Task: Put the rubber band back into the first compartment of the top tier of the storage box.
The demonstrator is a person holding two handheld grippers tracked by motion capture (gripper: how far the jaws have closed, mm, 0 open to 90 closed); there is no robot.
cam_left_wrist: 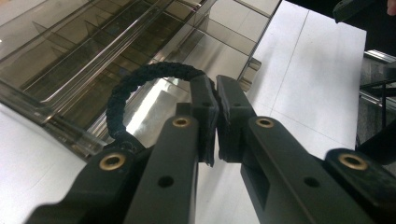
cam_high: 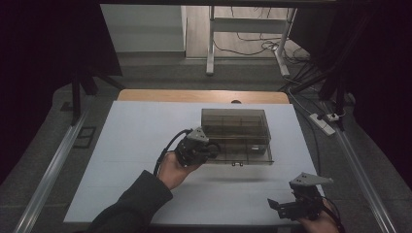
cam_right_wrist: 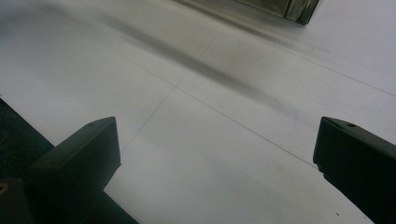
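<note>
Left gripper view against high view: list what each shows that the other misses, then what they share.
Left gripper view: a black braided loop pinched between the left tool's shut jaws, above the open box's dividers.

High view: the right tool with jaws apart near the table's front edge, a sleeve, a power strip on the floor.

Both: the smoky clear compartment box and white tabletop.
</note>
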